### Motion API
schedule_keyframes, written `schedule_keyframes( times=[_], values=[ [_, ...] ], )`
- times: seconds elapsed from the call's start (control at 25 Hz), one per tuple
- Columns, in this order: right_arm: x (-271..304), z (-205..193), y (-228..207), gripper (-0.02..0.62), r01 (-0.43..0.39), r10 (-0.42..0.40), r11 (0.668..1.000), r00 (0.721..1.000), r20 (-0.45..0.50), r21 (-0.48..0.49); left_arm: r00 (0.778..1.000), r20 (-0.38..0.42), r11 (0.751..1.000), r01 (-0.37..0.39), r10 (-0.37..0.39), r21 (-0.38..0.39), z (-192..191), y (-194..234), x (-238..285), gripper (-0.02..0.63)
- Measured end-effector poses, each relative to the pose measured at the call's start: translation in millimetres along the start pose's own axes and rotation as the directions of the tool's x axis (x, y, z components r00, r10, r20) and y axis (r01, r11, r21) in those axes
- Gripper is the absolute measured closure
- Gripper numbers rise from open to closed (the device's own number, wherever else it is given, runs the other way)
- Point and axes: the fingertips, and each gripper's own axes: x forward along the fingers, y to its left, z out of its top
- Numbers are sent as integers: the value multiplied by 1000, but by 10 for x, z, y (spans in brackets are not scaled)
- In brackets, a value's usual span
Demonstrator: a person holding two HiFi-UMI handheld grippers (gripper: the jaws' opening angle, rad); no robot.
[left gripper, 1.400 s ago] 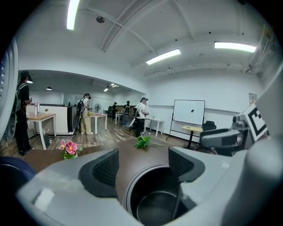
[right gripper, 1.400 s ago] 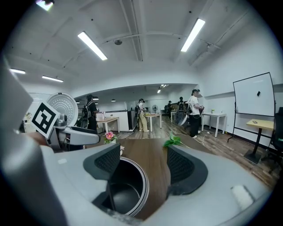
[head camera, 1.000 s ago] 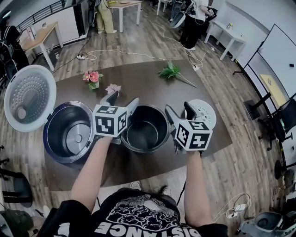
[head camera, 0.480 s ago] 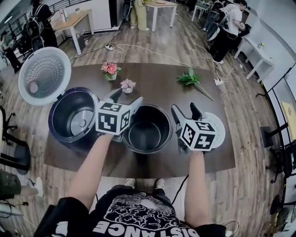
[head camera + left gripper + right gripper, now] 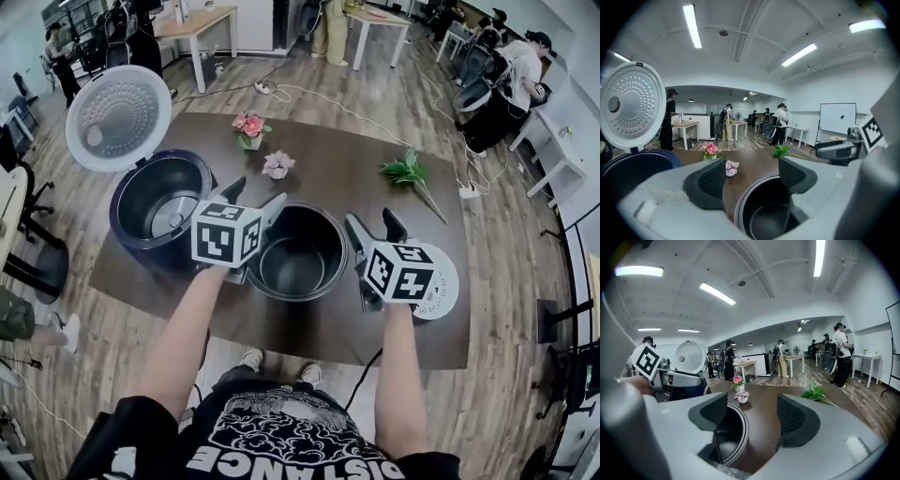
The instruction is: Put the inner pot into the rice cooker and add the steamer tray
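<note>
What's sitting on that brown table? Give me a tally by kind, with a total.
Rice cooker: 1
Inner pot: 1
Steamer tray: 1
Small flowers: 2, a pink one and a paler one
Green leafy sprig: 1
Total: 6

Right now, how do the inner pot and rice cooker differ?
The inner pot is a bare dark bowl at centre, with the left tongs and right tongs open at its rim; the rice cooker sits left, dark blue. The cooker has a white lid hinged up; the pot has none. Both are round, open and empty.
</note>
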Motion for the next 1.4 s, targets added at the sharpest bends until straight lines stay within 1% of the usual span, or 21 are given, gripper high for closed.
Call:
schedule_keyframes(
  times=[0.2, 0.36, 0.6, 0.8, 0.96, 1.12, 1.4],
  values=[
    [92, -93, 32, 276, -71, 70, 997, 997, -38, -22, 997, -8, 997, -72, 72, -40, -137, 56, -118, 254],
    [209, -186, 183, 276, -148, 146, 988, 987, -74, -33, 991, -35, 987, -133, 130, -88, -336, 147, -262, 254],
    [299, -400, 301, 280, -208, 201, 977, 970, -134, -41, 983, -85, 972, -176, 164, -158, -657, 209, -403, 255],
    [346, -607, 286, 285, -241, 231, 970, 954, -192, -31, 975, -128, 950, -209, 183, -231, -922, 217, -442, 255],
    [392, -751, 292, 305, -275, 263, 961, 934, -243, -16, 974, -146, 934, -209, 172, -290, -1101, 185, -421, 265],
    [455, -866, 279, 307, -288, 280, 957, 918, -280, 13, 968, -184, 921, -225, 172, -317, -1265, 158, -402, 275],
    [496, -1026, 305, 340, -281, 282, 958, 904, -322, 50, 964, -204, 903, -238, 173, -358, -1349, 122, -384, 293]
  ],
)
